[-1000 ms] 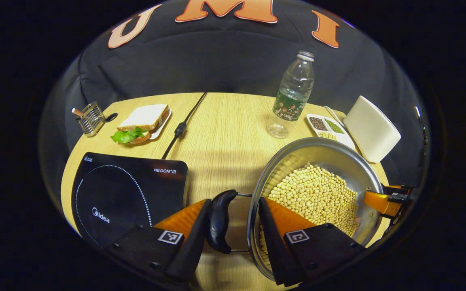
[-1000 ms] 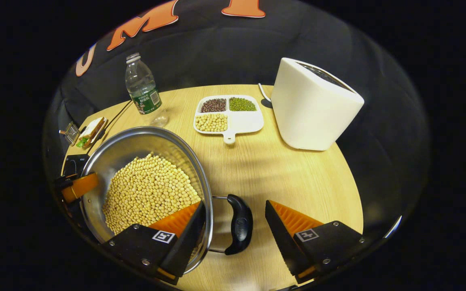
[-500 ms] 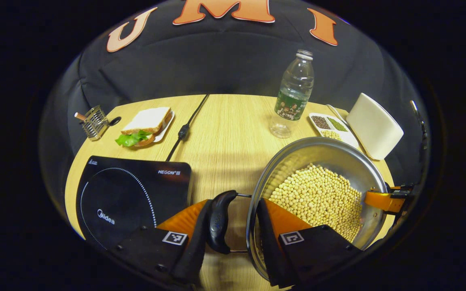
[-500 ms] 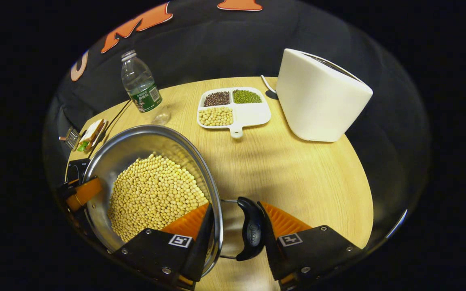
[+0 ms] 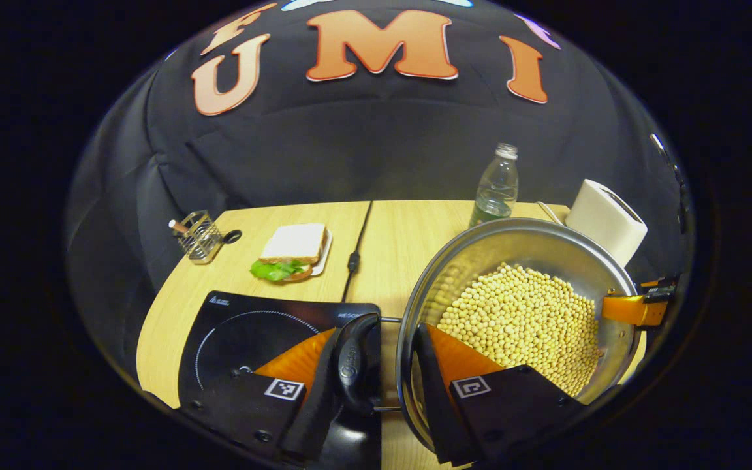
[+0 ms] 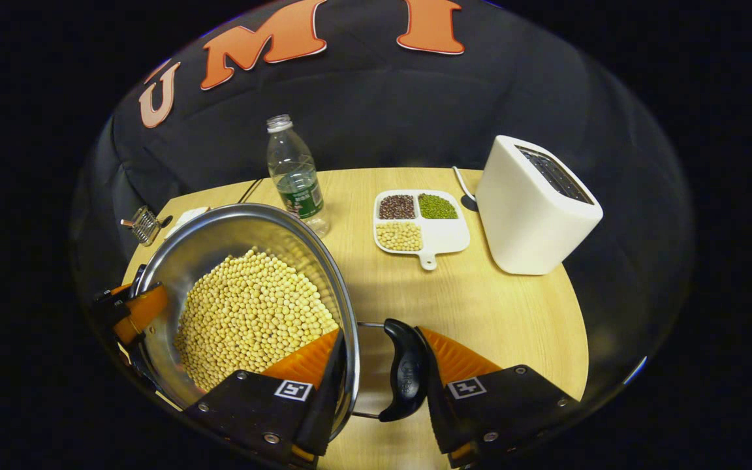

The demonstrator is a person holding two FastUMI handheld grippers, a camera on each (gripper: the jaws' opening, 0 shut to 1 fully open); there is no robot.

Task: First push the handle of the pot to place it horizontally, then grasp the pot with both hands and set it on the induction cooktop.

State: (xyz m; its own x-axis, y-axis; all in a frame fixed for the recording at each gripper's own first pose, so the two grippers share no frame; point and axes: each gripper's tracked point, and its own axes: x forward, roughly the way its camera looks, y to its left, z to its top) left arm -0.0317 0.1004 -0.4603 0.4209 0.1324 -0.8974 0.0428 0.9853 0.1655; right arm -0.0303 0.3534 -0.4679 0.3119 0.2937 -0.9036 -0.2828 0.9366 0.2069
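Observation:
The steel pot [image 5: 480,254] holds several soybeans and hangs between both grippers above the wooden table [image 5: 389,235]. My left gripper [image 5: 376,372] is shut on the pot's black left handle [image 5: 353,362]: one finger lies inside the rim, the other outside the handle. The black induction cooktop [image 5: 245,329] lies just left of and below that handle. My right gripper [image 6: 379,372] is shut the same way on the black right handle [image 6: 405,369] of the pot [image 6: 219,241]. Each gripper also shows across the pot from the other: the right gripper [image 5: 630,308], the left gripper [image 6: 134,312].
A plastic bottle [image 6: 294,173], a divided dish of beans [image 6: 418,219] and a white toaster [image 6: 532,205] stand behind and to the right of the pot. A sandwich on a plate [image 5: 291,251], a wire holder [image 5: 198,236] and a black cord [image 5: 358,241] lie beyond the cooktop.
The right gripper closed on the right handle, the left tightened on its handle. The pot then rose off the table and moved left, its left handle now over the cooktop's edge.

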